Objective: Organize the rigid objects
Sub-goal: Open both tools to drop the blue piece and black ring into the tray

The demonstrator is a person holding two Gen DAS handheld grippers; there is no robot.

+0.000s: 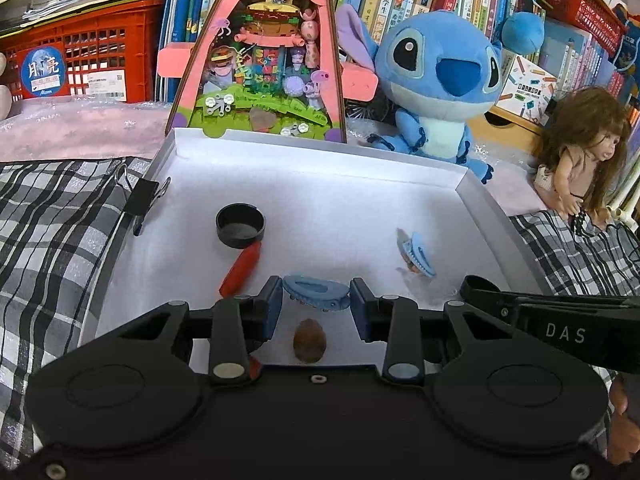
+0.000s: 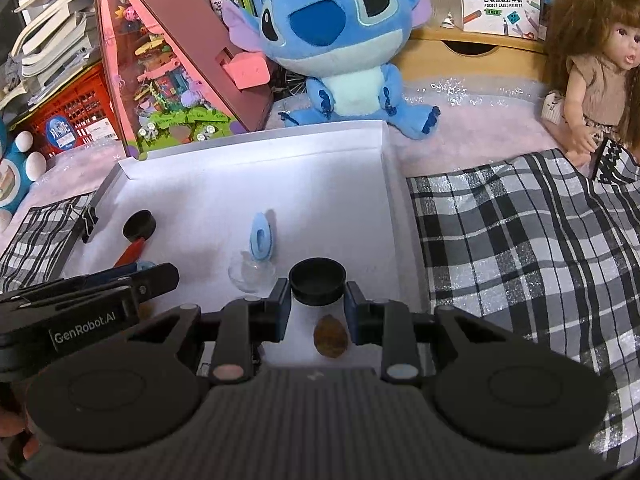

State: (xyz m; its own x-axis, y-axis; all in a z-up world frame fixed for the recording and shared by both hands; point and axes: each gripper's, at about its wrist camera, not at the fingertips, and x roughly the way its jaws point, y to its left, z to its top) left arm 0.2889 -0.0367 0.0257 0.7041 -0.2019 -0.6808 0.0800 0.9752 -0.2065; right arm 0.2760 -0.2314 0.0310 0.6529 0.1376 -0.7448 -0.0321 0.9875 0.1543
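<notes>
A white tray (image 1: 320, 168) lies on a plaid cloth. My left gripper (image 1: 316, 300) is shut on a blue hair claw clip (image 1: 316, 293), held over the tray. A brown nut-like piece (image 1: 309, 340) lies below it. A black round cap (image 1: 240, 226) and a red stick (image 1: 240, 270) lie at the tray's left. A second blue clip (image 1: 416, 254) sits on a clear dish at the right. My right gripper (image 2: 317, 298) is shut on another black round cap (image 2: 317, 282), above a brown nut-like piece (image 2: 330, 336). The clear dish (image 2: 250, 276) holds the blue clip (image 2: 261, 240).
A binder clip (image 1: 142, 196) grips the tray's left rim. A pink toy house (image 1: 260, 60), a blue plush (image 1: 436, 80) and a doll (image 1: 580, 152) stand behind the tray. Plaid cloth (image 2: 520, 240) spreads on both sides. Bookshelves and a red crate (image 1: 92, 64) are at the back.
</notes>
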